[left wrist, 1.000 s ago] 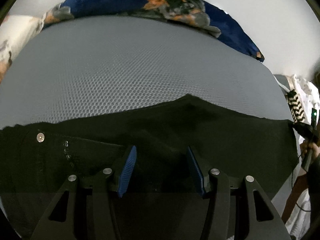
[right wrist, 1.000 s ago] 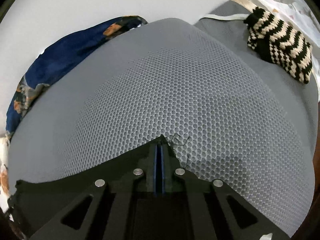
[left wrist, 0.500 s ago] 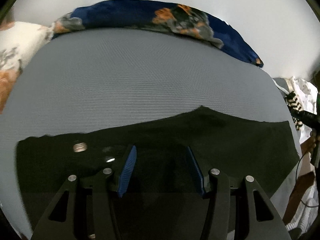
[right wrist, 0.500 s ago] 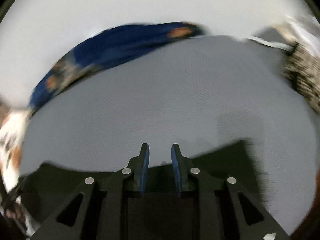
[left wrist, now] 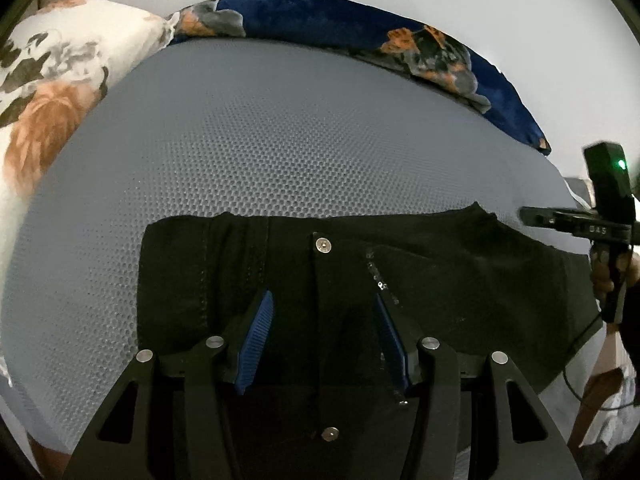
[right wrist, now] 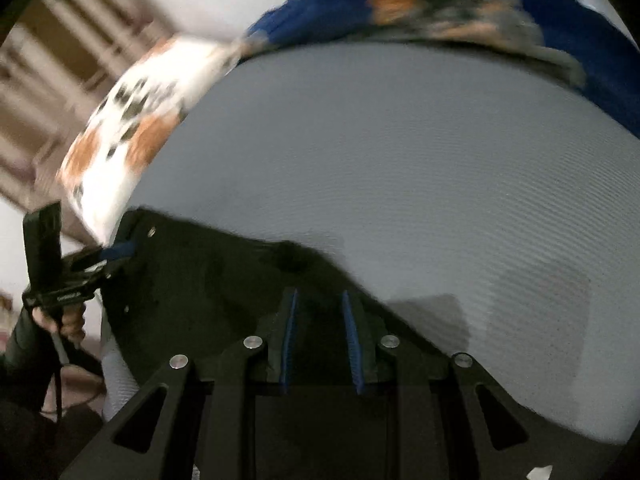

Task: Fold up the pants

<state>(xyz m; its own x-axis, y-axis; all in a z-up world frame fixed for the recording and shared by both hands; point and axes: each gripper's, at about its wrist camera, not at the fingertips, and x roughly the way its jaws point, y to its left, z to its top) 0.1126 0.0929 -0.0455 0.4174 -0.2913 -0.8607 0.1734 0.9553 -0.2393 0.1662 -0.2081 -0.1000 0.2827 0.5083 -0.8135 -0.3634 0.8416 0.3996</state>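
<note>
Black pants (left wrist: 440, 276) lie flat on a grey honeycomb mattress (left wrist: 280, 152), waistband and metal button (left wrist: 323, 245) facing me in the left wrist view. My left gripper (left wrist: 322, 308) is open and empty just above the fly. My right gripper (right wrist: 319, 302) is open and empty over the pants' edge (right wrist: 208, 280); that view is motion-blurred. The right gripper also shows at the right edge of the left wrist view (left wrist: 532, 216), and the left gripper at the left of the right wrist view (right wrist: 120, 251).
A blue floral blanket (left wrist: 400, 36) lies along the mattress's far edge against a white wall. A white and orange floral pillow (left wrist: 52, 92) sits at the far left. A cable (left wrist: 580, 364) hangs off the mattress's right side.
My right gripper has let go of the pants corner, opened and swung left. My left gripper has drawn back and shifted left, so the waistband and button now sit ahead of it.
</note>
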